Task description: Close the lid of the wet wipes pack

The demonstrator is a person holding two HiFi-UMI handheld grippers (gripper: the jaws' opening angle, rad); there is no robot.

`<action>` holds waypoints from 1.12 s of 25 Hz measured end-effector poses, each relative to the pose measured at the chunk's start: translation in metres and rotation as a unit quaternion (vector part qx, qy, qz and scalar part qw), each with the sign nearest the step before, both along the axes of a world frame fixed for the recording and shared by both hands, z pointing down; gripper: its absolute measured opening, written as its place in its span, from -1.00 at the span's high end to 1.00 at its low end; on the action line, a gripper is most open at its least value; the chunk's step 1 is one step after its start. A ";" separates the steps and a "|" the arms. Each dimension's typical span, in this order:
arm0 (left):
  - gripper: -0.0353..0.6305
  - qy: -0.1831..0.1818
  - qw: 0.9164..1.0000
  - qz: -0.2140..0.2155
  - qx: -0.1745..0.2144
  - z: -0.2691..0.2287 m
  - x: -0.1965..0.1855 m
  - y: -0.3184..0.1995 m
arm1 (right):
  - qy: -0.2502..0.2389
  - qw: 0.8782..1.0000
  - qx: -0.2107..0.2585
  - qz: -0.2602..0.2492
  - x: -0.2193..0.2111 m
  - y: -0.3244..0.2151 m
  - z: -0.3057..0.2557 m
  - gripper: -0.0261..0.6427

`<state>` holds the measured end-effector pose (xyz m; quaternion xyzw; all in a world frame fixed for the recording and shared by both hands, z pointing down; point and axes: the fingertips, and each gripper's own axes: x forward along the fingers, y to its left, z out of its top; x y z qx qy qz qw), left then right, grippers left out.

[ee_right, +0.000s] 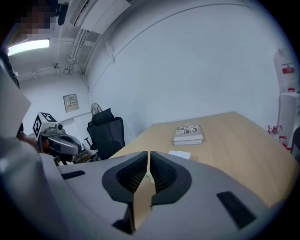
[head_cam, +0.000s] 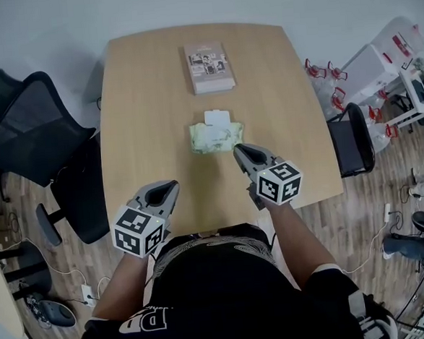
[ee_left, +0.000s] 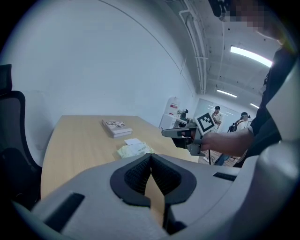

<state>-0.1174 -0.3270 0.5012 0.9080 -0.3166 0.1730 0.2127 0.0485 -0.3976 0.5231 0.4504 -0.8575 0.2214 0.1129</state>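
Observation:
The pale green wet wipes pack point(head_cam: 216, 137) lies at the middle of the wooden table point(head_cam: 136, 120), its white lid point(head_cam: 217, 118) flipped open toward the far side. My right gripper point(head_cam: 237, 149) hovers just at the pack's near right corner, jaws shut with nothing between them. My left gripper point(head_cam: 171, 184) is shut and empty, lower left of the pack and well apart from it. In the left gripper view the pack point(ee_left: 136, 150) lies ahead past the shut jaws point(ee_left: 150, 155), with the right gripper point(ee_left: 165, 133) to its right. The right gripper view shows shut jaws point(ee_right: 148, 153) hiding most of the pack; the lid point(ee_right: 179, 154) shows.
A book point(head_cam: 209, 67) lies at the table's far end. Black office chairs point(head_cam: 36, 134) stand on the left, another chair point(head_cam: 351, 144) on the right beside white equipment point(head_cam: 378, 59). Cables lie on the wooden floor.

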 end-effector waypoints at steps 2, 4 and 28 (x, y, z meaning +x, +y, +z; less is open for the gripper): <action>0.84 0.001 1.000 -0.003 -0.002 0.003 -0.006 -0.002 | 0.009 1.000 -0.004 0.004 0.003 -0.018 0.006 0.90; 0.84 0.005 1.000 -0.011 -0.005 0.005 -0.009 -0.004 | 0.015 1.000 -0.014 0.005 0.008 -0.036 0.016 0.90; 0.84 0.020 0.987 -0.145 -0.071 0.023 -0.025 -0.005 | 0.049 0.981 -0.183 -0.050 0.040 -0.177 0.137 0.61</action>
